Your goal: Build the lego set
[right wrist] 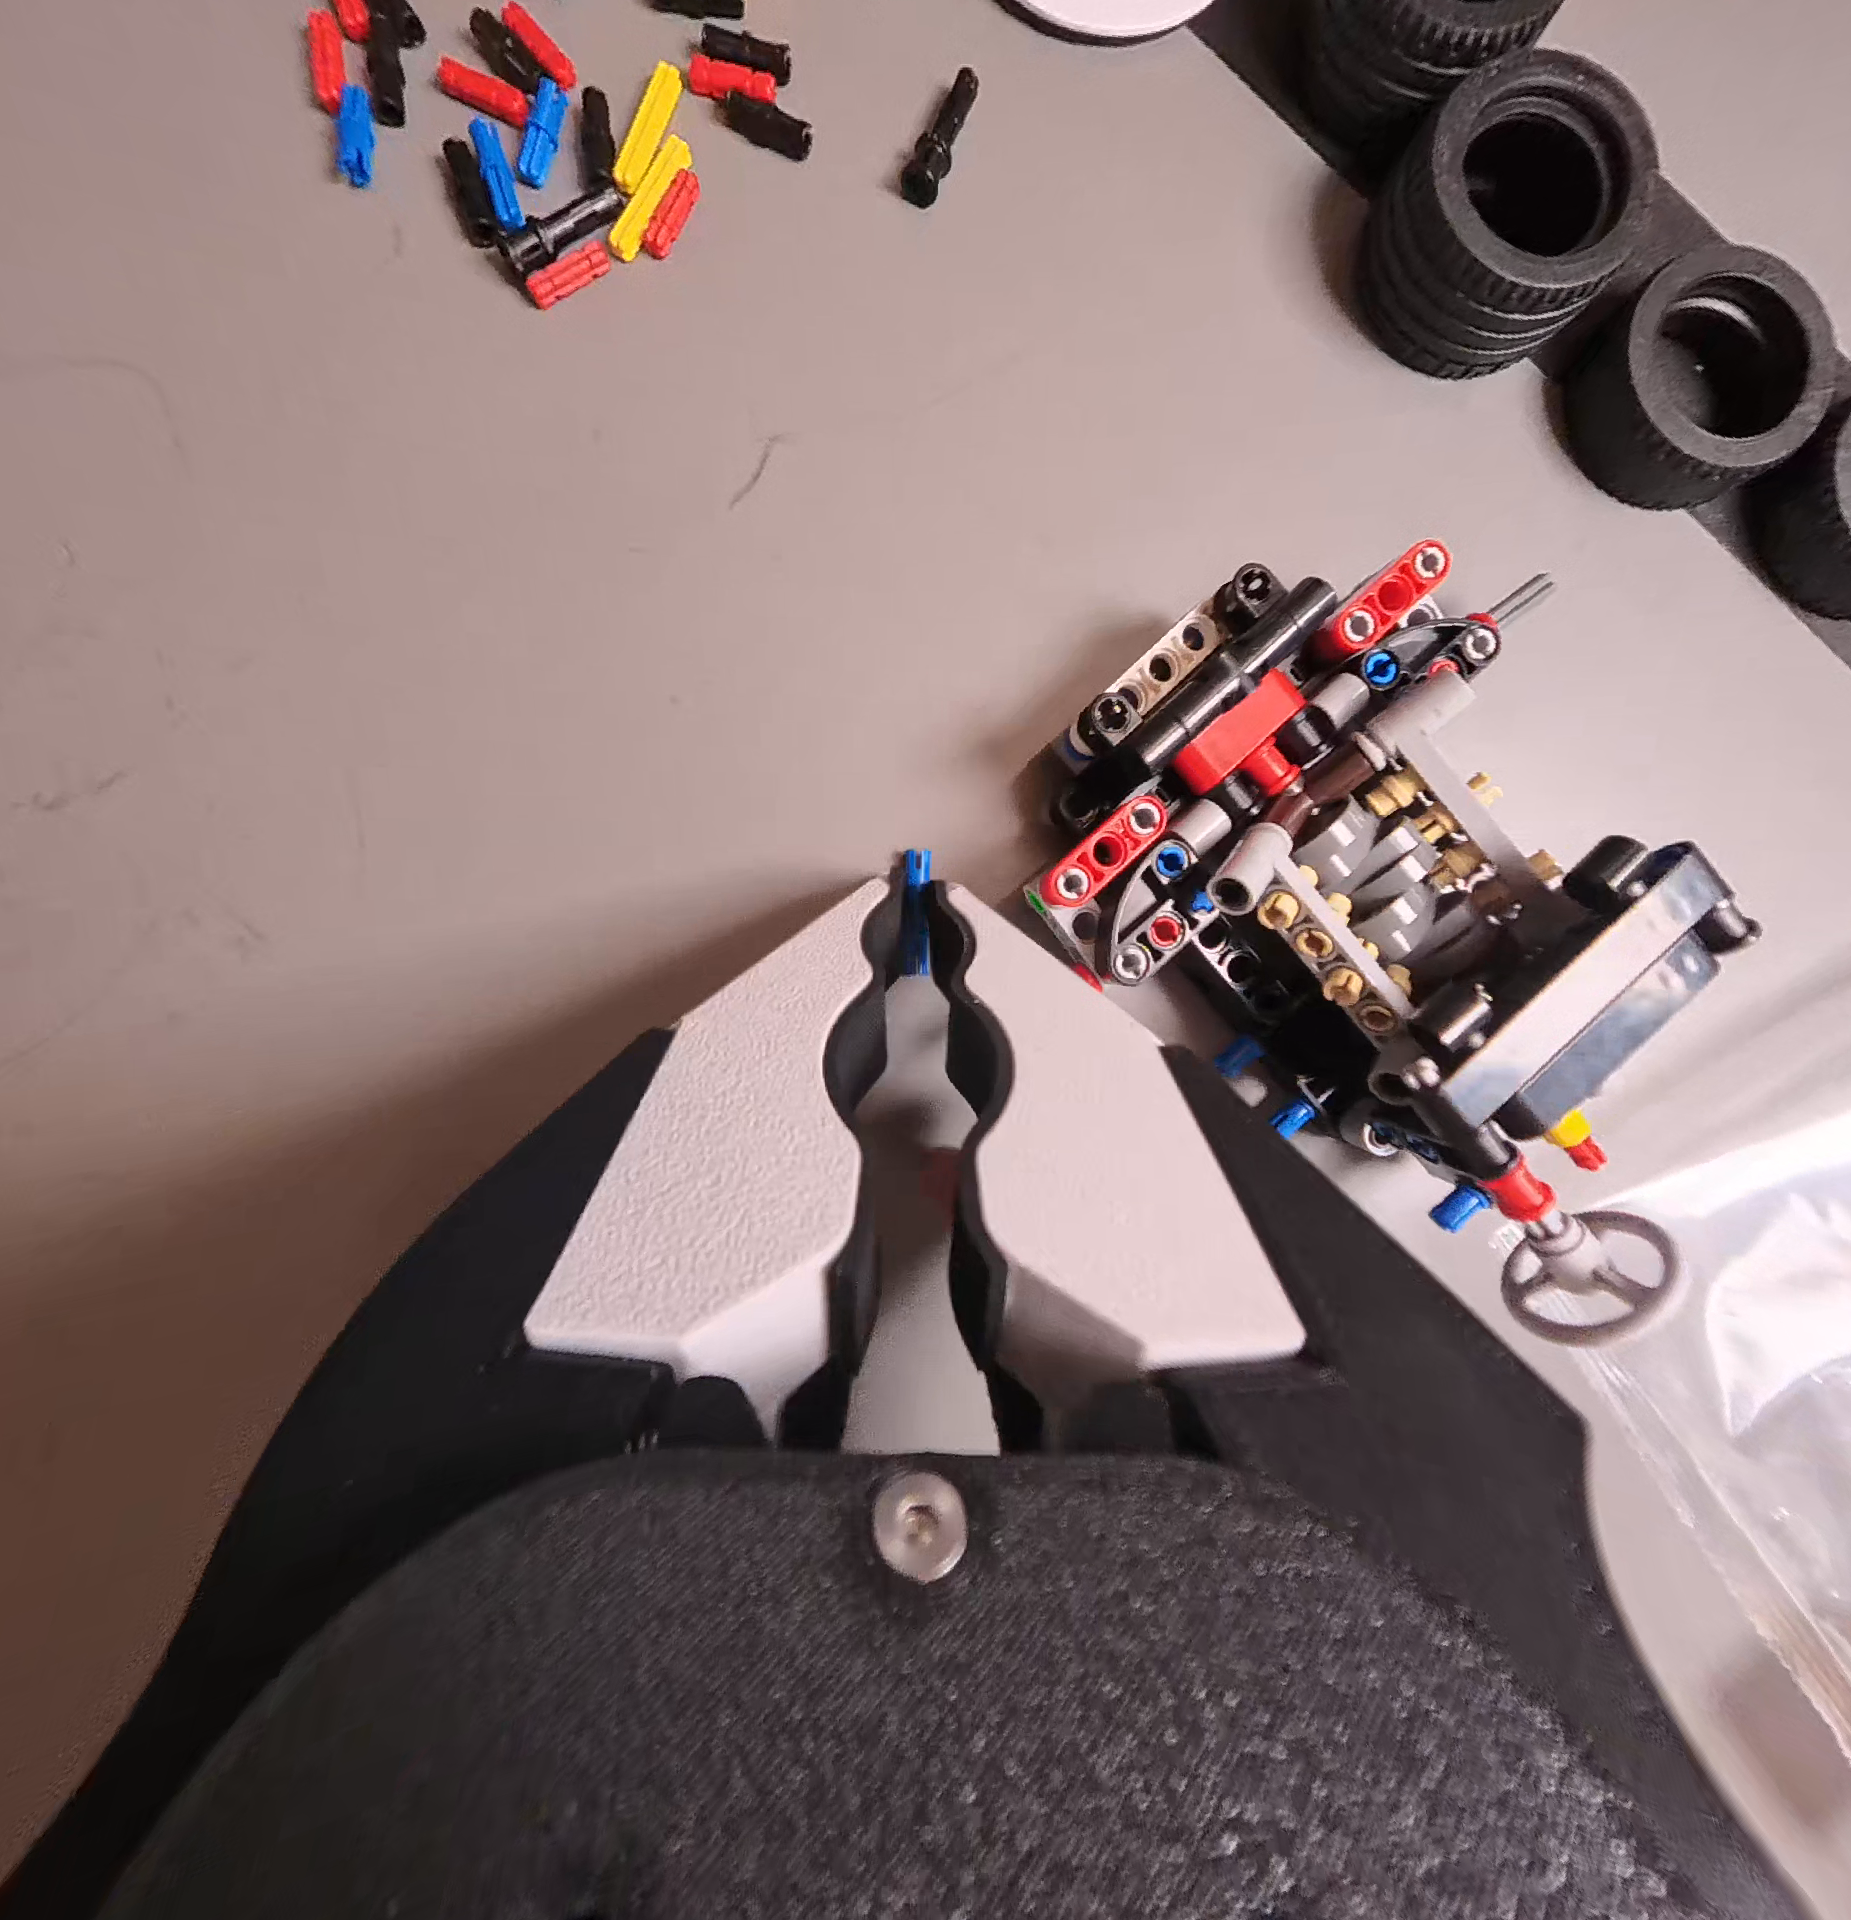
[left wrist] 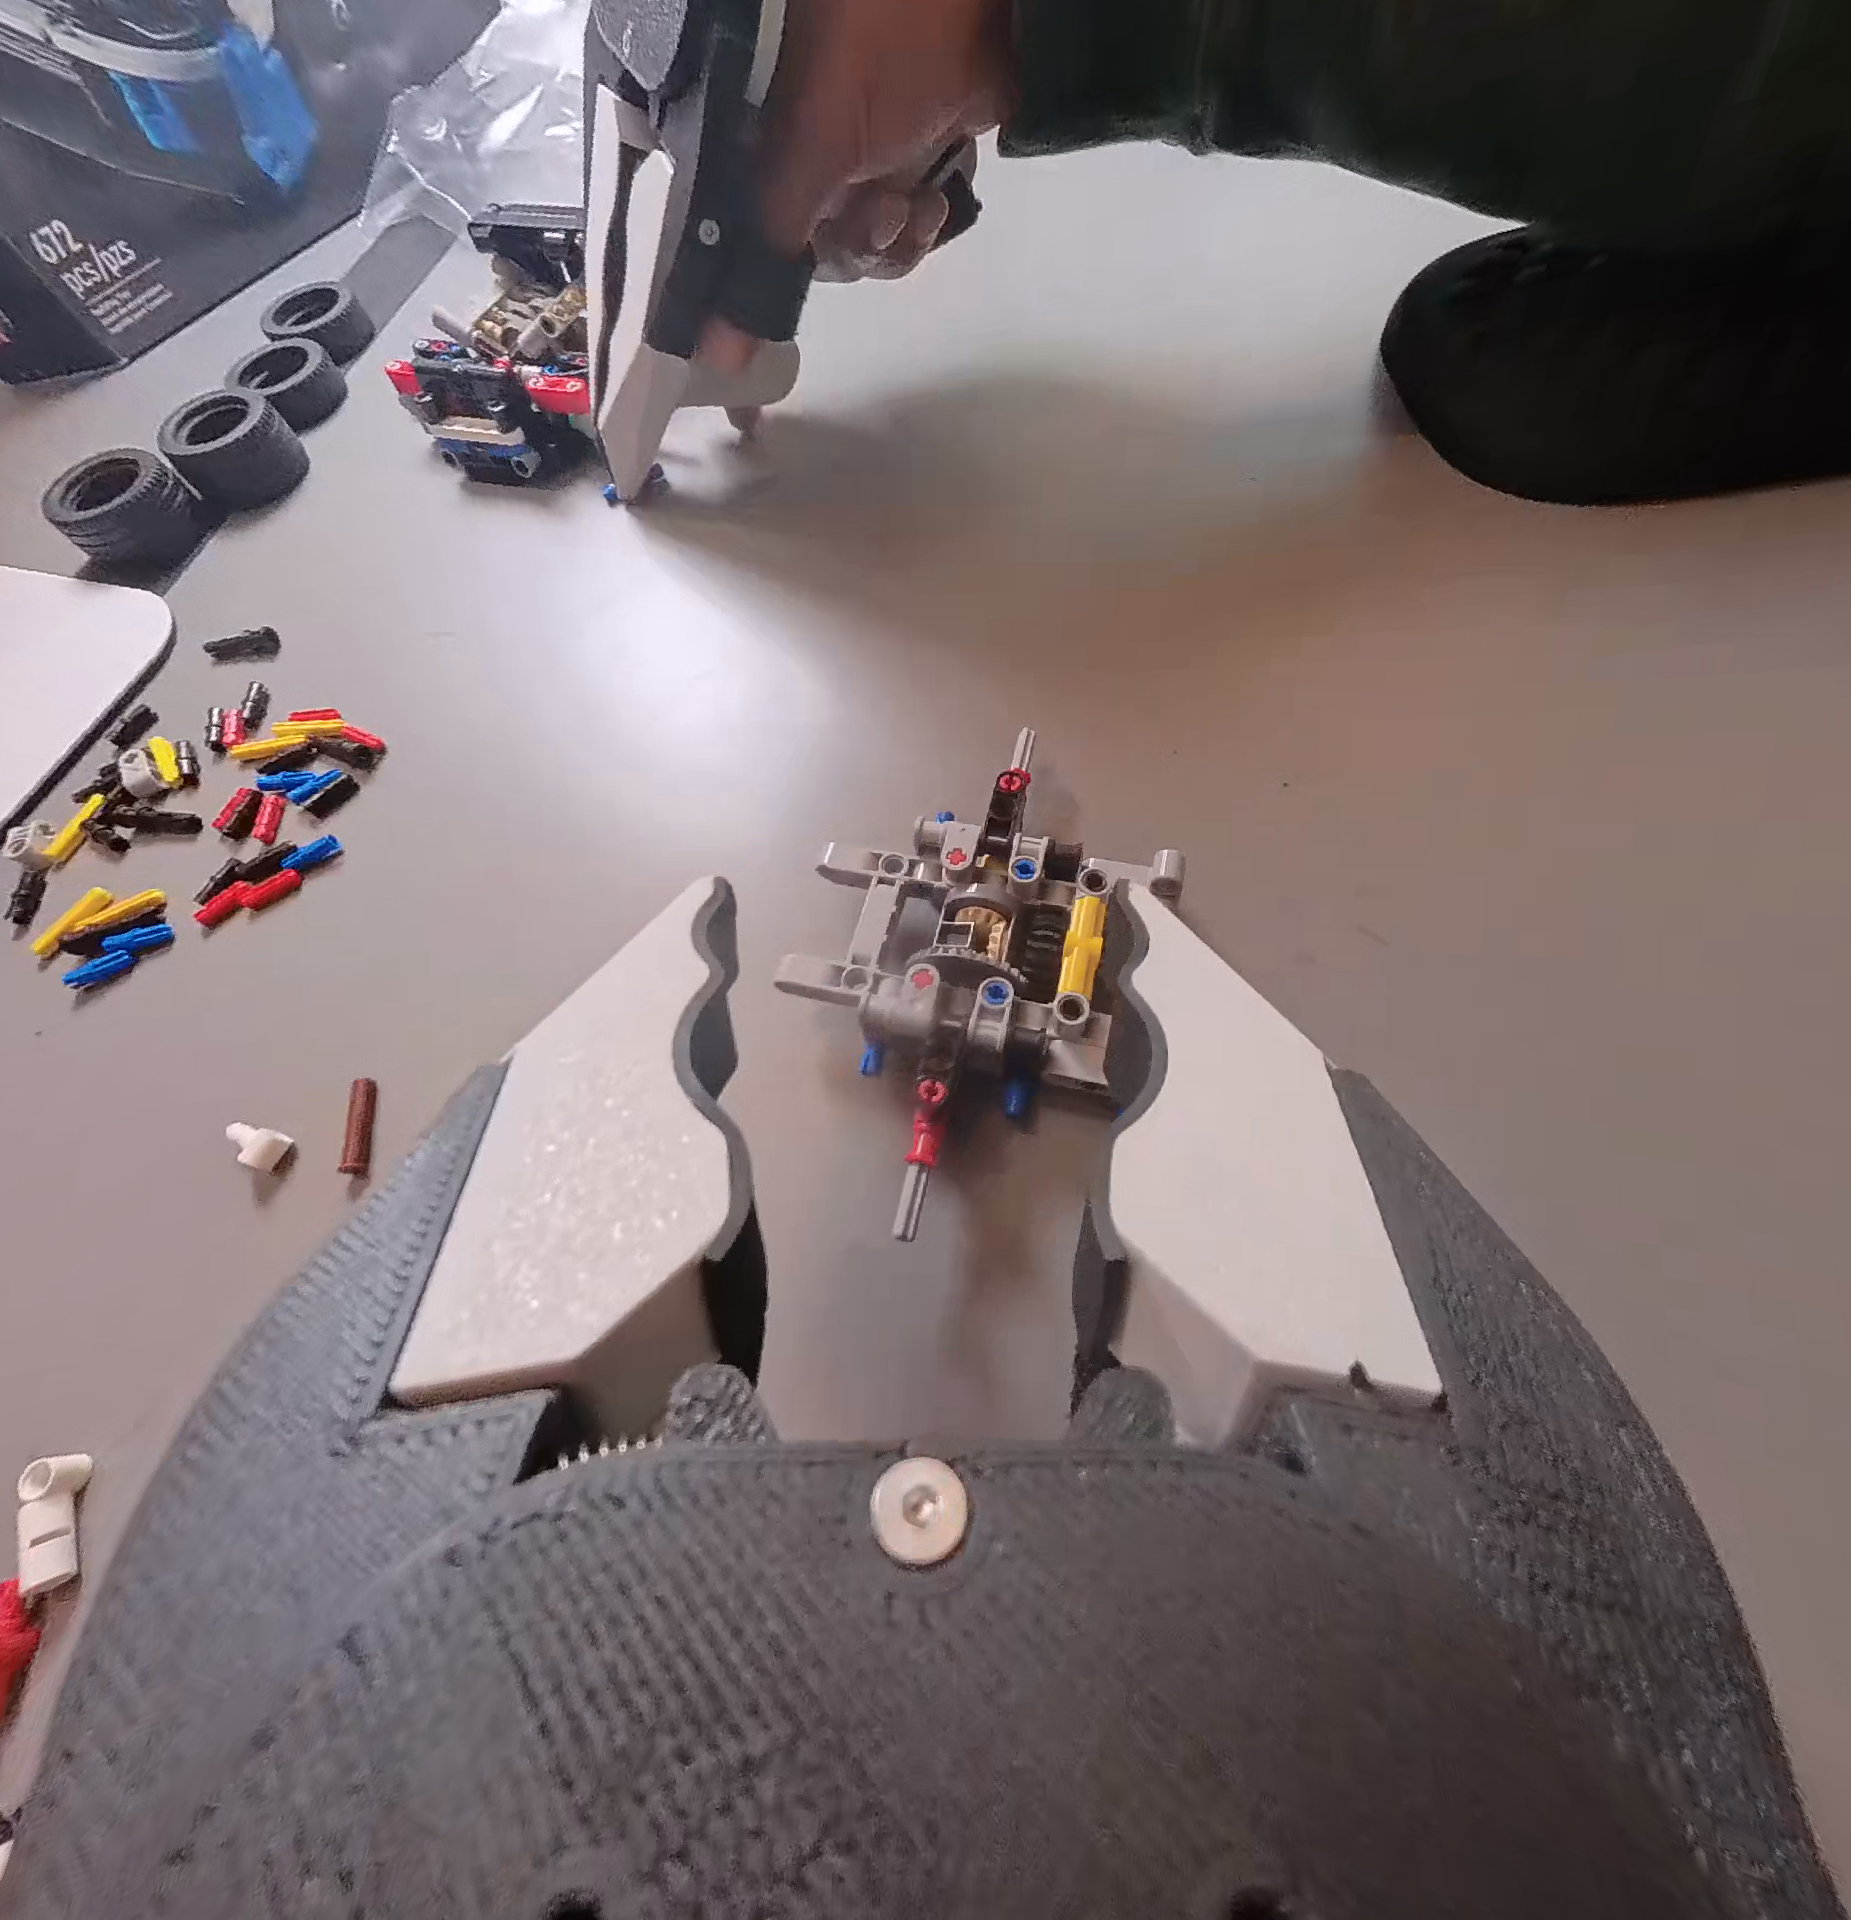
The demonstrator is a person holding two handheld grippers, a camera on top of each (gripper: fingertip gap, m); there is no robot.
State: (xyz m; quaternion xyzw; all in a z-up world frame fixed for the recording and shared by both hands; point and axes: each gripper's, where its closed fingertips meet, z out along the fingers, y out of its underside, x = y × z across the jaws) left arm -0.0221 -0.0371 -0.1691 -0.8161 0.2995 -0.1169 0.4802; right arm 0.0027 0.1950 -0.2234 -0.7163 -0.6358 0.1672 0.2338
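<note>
My left gripper (left wrist: 926,904) is open over the grey table (left wrist: 1420,727). A small grey gear assembly (left wrist: 978,966) with a yellow piece and axles lies between its fingers. The right finger (left wrist: 1191,997) is against its side; the left finger (left wrist: 651,997) stands apart from it. My right gripper (right wrist: 914,894) is shut on a small blue pin (right wrist: 915,914), tips down at the table. It also shows in the left wrist view (left wrist: 630,488), held by a person's hand (left wrist: 869,156). A larger black, red and grey model (right wrist: 1368,852) lies just right of it.
A row of black tyres (left wrist: 235,436) and a dark box (left wrist: 121,156) lie far left. Loose coloured pins (left wrist: 225,821) are scattered left, beside a white board (left wrist: 48,675). A clear plastic bag (right wrist: 1783,1351) lies beside the model. The person's knee (left wrist: 1627,364) rests at the far right. Left tips to right tips: about 25 cm.
</note>
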